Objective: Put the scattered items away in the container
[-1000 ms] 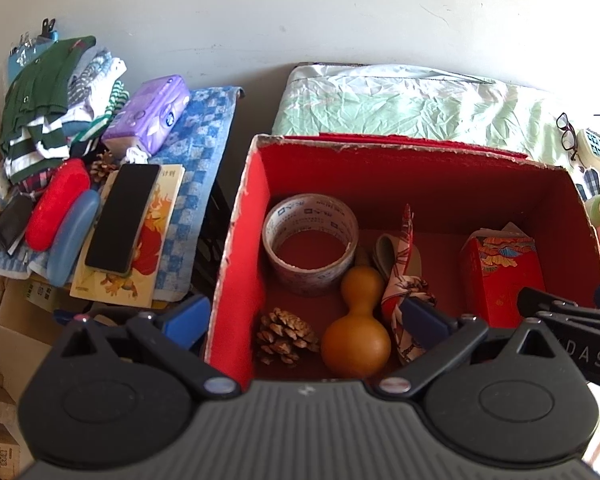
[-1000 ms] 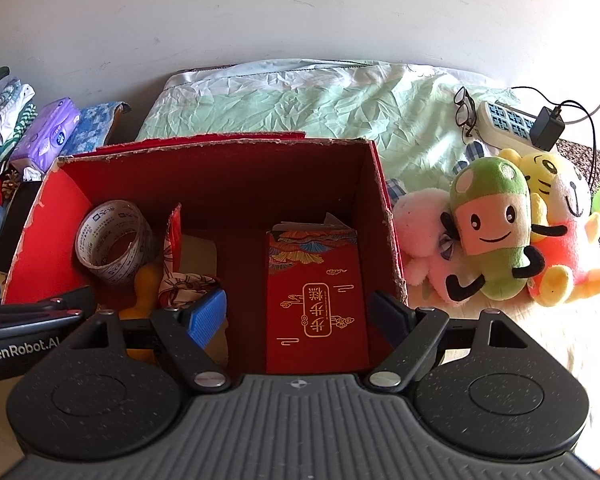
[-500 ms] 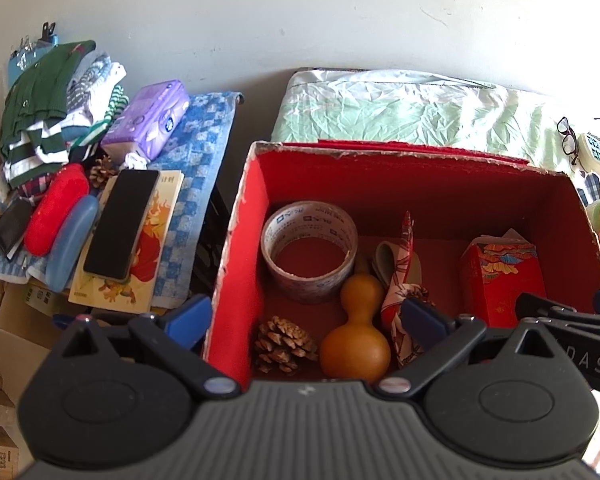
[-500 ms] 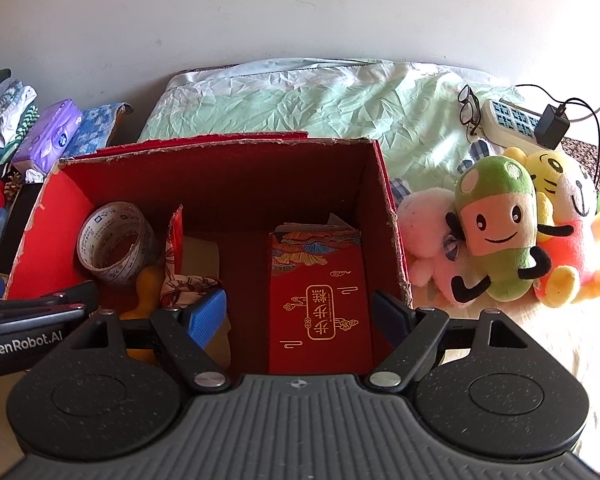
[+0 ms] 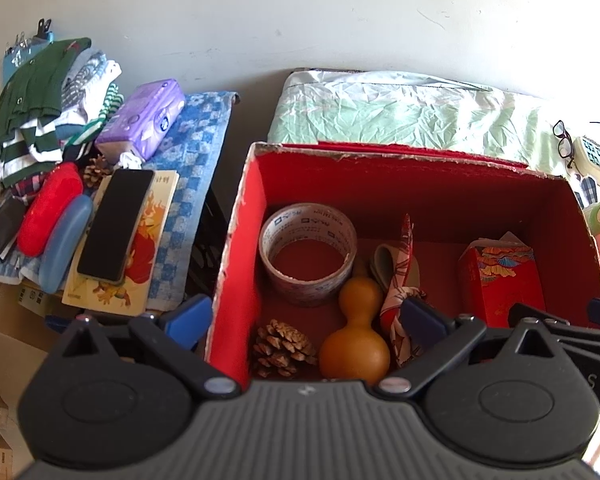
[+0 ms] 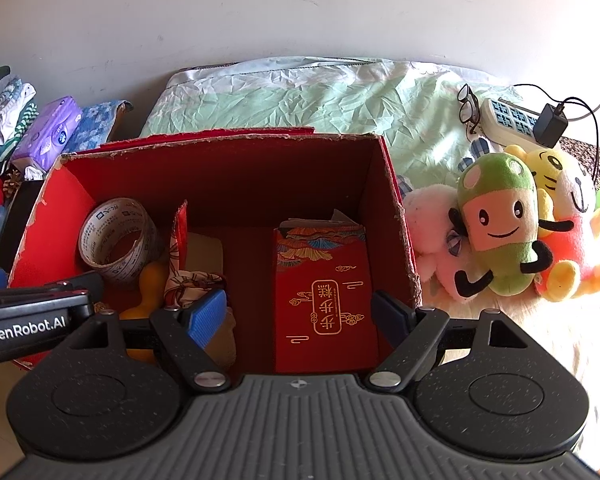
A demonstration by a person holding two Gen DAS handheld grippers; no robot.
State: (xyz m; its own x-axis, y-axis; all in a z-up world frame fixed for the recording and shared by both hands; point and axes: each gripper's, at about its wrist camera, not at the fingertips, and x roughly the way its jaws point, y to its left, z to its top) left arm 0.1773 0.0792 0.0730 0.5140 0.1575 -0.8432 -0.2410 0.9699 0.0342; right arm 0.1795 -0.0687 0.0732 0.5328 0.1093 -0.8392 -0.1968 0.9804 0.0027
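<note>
The red cardboard box (image 5: pixel 236 264) holds a tape roll (image 5: pixel 308 252), an orange gourd (image 5: pixel 356 340), a pine cone (image 5: pixel 284 348), a folded patterned cloth (image 5: pixel 404 288) and a red envelope pack (image 5: pixel 500 280). My left gripper (image 5: pixel 304 320) is open and straddles the box's left wall, one finger outside and one inside. My right gripper (image 6: pixel 300 312) is open over the near right of the box (image 6: pixel 400 232), above the red envelope pack (image 6: pixel 324 292). Left of the box lie a black phone (image 5: pixel 116 224), a red case (image 5: pixel 48 216), a blue case (image 5: pixel 64 244), a purple tissue pack (image 5: pixel 144 120) and a second pine cone (image 5: pixel 96 168).
Folded clothes (image 5: pixel 40 104) pile up at the far left on a blue checked cloth (image 5: pixel 192 168). Plush toys (image 6: pixel 500 224) sit right of the box, with glasses (image 6: pixel 468 108) and a power strip (image 6: pixel 512 120) behind on the green bedding (image 6: pixel 300 96). A wall closes the back.
The left view has drifted a little, so the box sits slightly lower in it. Both grippers stay open and hold nothing. The items in the box have not moved.
</note>
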